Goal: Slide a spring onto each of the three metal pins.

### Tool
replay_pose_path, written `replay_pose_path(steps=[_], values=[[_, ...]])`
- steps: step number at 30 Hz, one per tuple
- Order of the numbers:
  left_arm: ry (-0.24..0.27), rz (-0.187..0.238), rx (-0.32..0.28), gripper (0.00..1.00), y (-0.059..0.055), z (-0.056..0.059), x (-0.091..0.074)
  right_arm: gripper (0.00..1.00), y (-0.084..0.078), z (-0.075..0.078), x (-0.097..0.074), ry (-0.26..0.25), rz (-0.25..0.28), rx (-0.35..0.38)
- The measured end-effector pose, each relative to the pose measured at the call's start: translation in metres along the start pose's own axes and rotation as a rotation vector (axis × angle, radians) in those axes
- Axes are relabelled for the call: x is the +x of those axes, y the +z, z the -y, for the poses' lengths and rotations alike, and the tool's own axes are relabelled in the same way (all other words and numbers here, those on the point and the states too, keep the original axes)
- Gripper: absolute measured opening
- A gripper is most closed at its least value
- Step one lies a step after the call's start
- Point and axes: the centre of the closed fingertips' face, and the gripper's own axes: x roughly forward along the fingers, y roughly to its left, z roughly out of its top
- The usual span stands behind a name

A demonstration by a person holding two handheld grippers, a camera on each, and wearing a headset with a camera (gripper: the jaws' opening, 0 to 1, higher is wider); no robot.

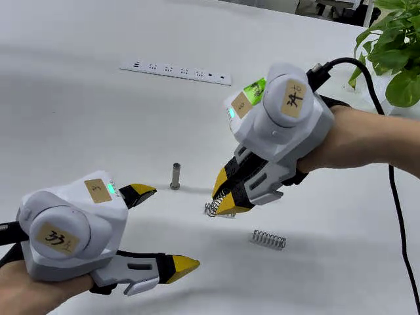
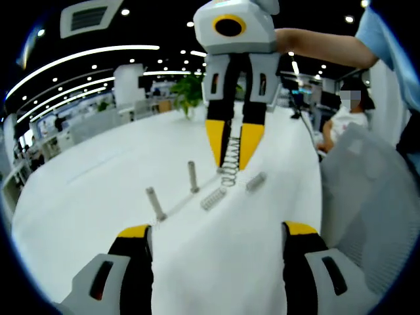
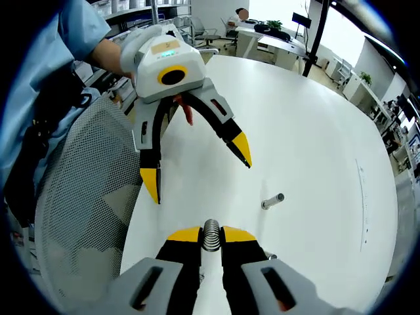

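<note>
My right gripper (image 1: 222,200) is shut on a small steel spring (image 1: 212,209), whose lower end hangs just above the white table (image 1: 79,118). In the right gripper view the spring (image 3: 210,234) sits pinched between the yellow tips. One metal pin (image 1: 176,176) stands upright just left of it. My left gripper (image 1: 163,228) is held open at the near left with nothing in it. The left gripper view shows two upright pins (image 2: 192,176) (image 2: 155,203), the held spring (image 2: 230,154) and two loose springs (image 2: 213,198) (image 2: 256,181) lying on the table. A loose spring (image 1: 268,239) lies to the right.
A white power strip (image 1: 176,72) lies at the back of the table. A green plant (image 1: 394,52) stands at the far right corner, and a black cable (image 1: 396,197) trails along the right side. A mesh chair (image 3: 85,216) stands by the table's near edge.
</note>
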Motion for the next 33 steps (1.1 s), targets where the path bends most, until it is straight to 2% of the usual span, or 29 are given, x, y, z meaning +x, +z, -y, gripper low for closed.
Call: replay_pose_path(steps=[3,6,13,20,22,25,31,33], values=[[0.029,0.008,0.002,0.91,-0.003,-0.005,-0.003,0.12,0.003,0.009,0.002,-0.004,-0.017,-0.012],[0.049,0.01,-0.029,1.0,-0.006,-0.011,-0.007,0.12,0.007,0.017,0.004,-0.001,-0.032,-0.027],[0.07,0.008,-0.045,1.0,-0.011,-0.018,-0.012,0.12,0.014,0.033,0.004,0.004,-0.077,-0.072],[0.072,-0.001,-0.057,1.0,-0.015,-0.018,-0.014,0.12,0.022,0.06,-0.004,-0.017,-0.12,-0.123],[0.077,-0.001,-0.065,1.0,-0.016,-0.019,-0.014,0.12,0.022,0.073,-0.004,-0.02,-0.134,-0.139],[0.087,-0.003,-0.074,1.0,-0.017,-0.021,-0.014,0.12,0.028,0.072,0.0,-0.015,-0.154,-0.167],[0.096,-0.013,-0.089,1.0,-0.022,-0.023,-0.013,0.12,0.029,0.089,0.011,0.006,-0.194,-0.216],[0.098,-0.018,-0.089,1.0,-0.024,-0.023,-0.014,0.12,0.028,0.088,0.013,0.017,-0.215,-0.23]])
